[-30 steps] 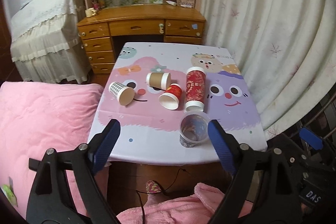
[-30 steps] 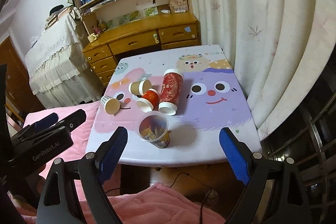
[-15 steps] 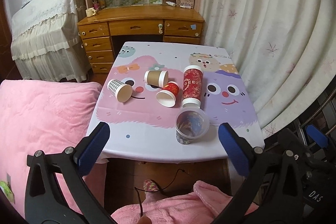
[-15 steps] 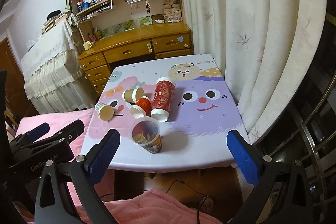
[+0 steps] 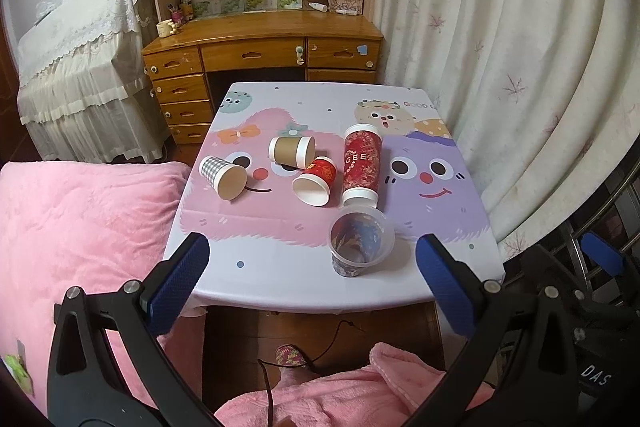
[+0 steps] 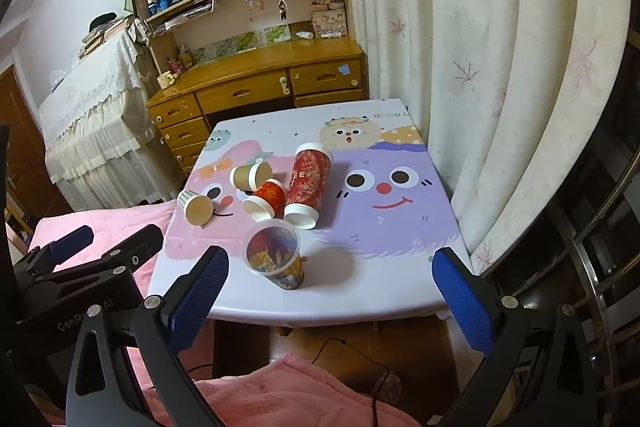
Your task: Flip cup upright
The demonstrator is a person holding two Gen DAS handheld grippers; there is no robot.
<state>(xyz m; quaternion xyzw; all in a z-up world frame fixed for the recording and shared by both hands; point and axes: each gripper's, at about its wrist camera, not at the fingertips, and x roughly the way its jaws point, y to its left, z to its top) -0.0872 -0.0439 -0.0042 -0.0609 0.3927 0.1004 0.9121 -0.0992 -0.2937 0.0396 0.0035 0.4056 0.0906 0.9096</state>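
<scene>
both tools, left tool and right tool, hang spread and empty. the clear cup near the table edge could be knocked off reaching for the tall red cup.

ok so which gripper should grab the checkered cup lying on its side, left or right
Probably left. The checkered cup lies at the table's left side, nearest the open left gripper. The open right gripper sits further right, with the clear cup between.
</scene>
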